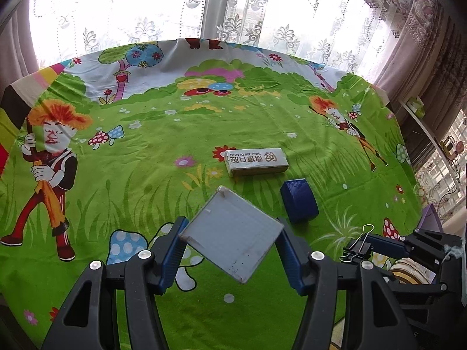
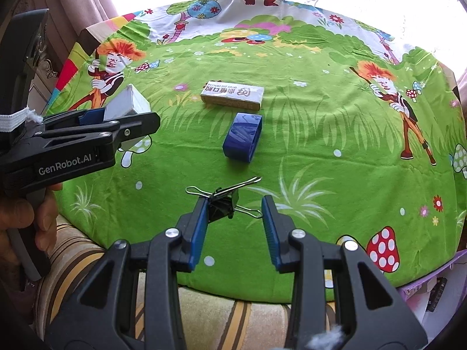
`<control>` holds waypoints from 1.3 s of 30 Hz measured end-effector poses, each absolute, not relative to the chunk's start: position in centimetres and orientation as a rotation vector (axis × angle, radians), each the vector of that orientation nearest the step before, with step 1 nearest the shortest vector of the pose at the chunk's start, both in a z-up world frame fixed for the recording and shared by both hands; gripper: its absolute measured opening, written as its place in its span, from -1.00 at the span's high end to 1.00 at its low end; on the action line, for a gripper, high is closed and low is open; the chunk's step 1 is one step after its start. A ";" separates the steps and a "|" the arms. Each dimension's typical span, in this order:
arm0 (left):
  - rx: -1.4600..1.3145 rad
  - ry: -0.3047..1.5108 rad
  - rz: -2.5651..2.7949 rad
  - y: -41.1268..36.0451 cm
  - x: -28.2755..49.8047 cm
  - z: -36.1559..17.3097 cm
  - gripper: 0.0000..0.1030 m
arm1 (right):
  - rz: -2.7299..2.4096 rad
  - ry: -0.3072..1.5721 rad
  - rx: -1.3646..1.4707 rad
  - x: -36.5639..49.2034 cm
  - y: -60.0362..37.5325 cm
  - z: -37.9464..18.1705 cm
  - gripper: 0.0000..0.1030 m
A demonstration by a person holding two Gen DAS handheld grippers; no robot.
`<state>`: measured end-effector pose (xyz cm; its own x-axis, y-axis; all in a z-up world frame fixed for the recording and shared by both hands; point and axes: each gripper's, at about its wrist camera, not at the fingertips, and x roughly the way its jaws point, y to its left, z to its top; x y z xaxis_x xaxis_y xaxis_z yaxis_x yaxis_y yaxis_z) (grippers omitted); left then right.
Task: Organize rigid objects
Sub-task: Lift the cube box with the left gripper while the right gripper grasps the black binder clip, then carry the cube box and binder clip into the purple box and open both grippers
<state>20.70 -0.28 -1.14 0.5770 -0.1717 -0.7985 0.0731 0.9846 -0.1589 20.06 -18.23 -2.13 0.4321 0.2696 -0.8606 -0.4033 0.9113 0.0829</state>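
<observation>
left gripper (image 1: 230, 242) clamps white box (image 1: 230, 234) by its corners – may twist out | right gripper (image 2: 235, 210) pinches binder clip (image 2: 223, 204) – wire handles could slip free

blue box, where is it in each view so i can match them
Left wrist: blue box right of centre, just past the held white box.
Right wrist: blue box at centre, beyond the binder clip.
Shared landmark: the printed carton lies just behind it.
</observation>
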 end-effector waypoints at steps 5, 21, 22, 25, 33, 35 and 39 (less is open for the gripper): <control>-0.093 0.918 -0.155 -1.8 19.6 0.3 -0.17 | 0.371 1.013 -0.140 19.3 -19.9 -1.1 0.21; -0.100 0.865 -0.324 -10.2 15.4 4.8 -0.17 | 0.237 0.930 -0.056 15.1 -28.7 2.6 0.21; -0.094 0.864 -0.340 -11.0 15.1 5.0 -0.17 | 0.228 0.928 -0.049 14.9 -29.3 2.8 0.21; -0.079 0.869 -0.385 -13.2 14.3 5.3 -0.17 | 0.197 0.920 -0.027 14.0 -31.6 3.1 0.21; -0.002 0.927 -0.524 -19.9 12.7 4.8 -0.17 | 0.085 0.904 0.037 12.9 -38.4 3.8 0.21; 0.016 0.941 -0.556 -21.6 12.5 4.7 -0.17 | 0.051 0.897 0.057 12.7 -40.2 4.0 0.21; 0.046 0.970 -0.619 -24.7 12.1 4.5 -0.17 | -0.019 0.876 0.095 12.4 -43.7 4.6 0.21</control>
